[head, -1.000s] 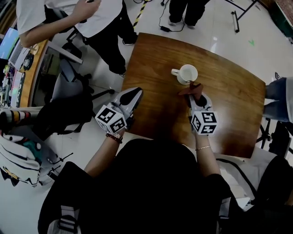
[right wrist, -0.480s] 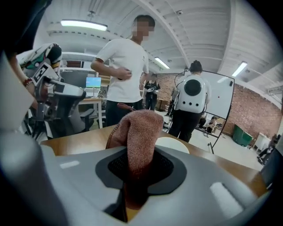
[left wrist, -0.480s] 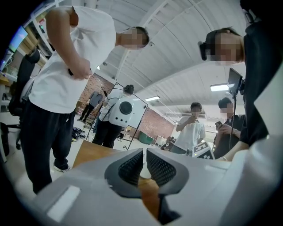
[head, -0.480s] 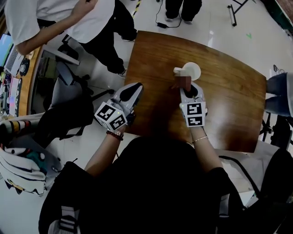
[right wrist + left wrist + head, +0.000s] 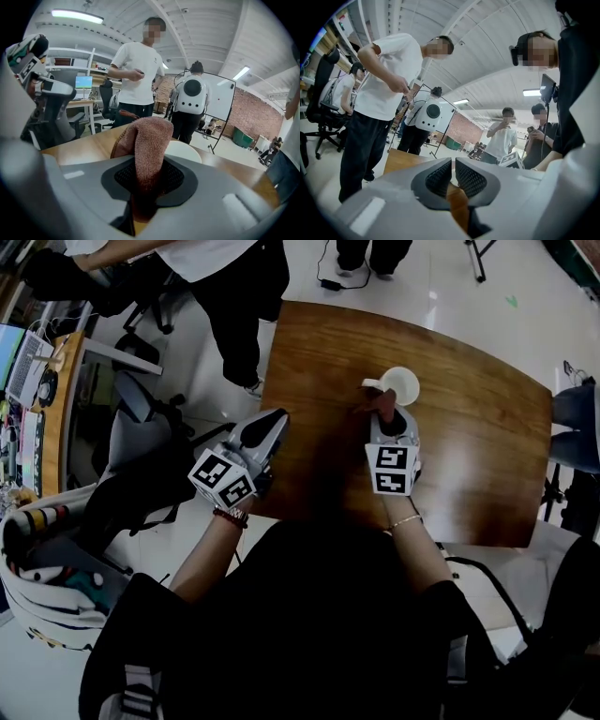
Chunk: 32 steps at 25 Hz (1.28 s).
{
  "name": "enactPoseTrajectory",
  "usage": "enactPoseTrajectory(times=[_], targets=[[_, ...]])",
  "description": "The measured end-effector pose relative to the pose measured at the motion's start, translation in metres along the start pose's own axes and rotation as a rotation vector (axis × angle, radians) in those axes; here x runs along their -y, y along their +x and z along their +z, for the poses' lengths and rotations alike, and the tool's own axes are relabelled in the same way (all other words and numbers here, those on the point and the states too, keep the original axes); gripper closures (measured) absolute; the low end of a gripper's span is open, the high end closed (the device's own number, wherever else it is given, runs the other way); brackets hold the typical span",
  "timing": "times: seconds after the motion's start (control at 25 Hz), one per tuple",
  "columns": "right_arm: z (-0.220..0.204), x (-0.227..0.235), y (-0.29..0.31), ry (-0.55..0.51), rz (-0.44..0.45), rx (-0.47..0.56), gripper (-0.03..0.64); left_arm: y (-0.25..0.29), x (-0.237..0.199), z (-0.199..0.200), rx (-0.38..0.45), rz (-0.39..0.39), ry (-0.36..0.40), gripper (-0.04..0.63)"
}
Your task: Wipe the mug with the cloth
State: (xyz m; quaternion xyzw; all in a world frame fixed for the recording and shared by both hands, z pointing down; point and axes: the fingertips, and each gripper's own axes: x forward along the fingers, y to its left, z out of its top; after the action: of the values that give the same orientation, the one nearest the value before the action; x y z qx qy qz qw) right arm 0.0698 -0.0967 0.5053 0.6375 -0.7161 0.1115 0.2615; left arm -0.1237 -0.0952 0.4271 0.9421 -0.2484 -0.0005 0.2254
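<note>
A white mug (image 5: 401, 383) stands upright on the brown wooden table (image 5: 487, 437), its handle to the left. My right gripper (image 5: 385, 412) is shut on a reddish-brown cloth (image 5: 380, 401), whose bunched end lies against the mug's handle side. In the right gripper view the cloth (image 5: 146, 140) sticks up from the right gripper (image 5: 147, 180) and hides most of the mug (image 5: 185, 151) behind it. My left gripper (image 5: 275, 423) hovers shut and empty over the table's left edge, away from the mug. Its pads (image 5: 440, 178) are together with nothing between them.
A person in dark trousers (image 5: 239, 296) stands by the table's far left corner and another stands beyond the far edge (image 5: 361, 254). An office chair (image 5: 141, 418) and a bag (image 5: 47, 559) sit on the floor at left. More people (image 5: 504, 136) stand across the room.
My right gripper has moved forward and rolled, bringing the cloth from just short of the mug up against its handle side. The left gripper has barely shifted. The standing person has stepped back.
</note>
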Motion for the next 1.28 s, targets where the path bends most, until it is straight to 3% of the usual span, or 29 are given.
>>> enactPoseTrajectory(times=[0.48, 0.68, 0.88, 1.04, 1.28], targets=[[-0.03, 0.004, 0.01, 0.022, -0.008, -0.066, 0.538, 0.009, -0.002, -0.011, -0.024, -0.024, -0.002, 0.577], [-0.028, 0.012, 0.001, 0.005, -0.008, -0.034, 0.538, 0.06, -0.006, -0.041, -0.066, -0.062, 0.032, 0.577], [-0.01, 0.016, -0.012, -0.024, -0.024, 0.036, 0.538, 0.103, 0.015, -0.044, -0.083, -0.142, 0.056, 0.577], [-0.002, 0.026, -0.021, -0.022, -0.052, 0.073, 0.538, 0.099, 0.026, -0.041, -0.079, -0.165, 0.051, 0.577], [-0.035, 0.042, -0.016, 0.019, -0.071, 0.015, 0.538, 0.09, 0.024, -0.041, -0.08, -0.143, 0.045, 0.577]])
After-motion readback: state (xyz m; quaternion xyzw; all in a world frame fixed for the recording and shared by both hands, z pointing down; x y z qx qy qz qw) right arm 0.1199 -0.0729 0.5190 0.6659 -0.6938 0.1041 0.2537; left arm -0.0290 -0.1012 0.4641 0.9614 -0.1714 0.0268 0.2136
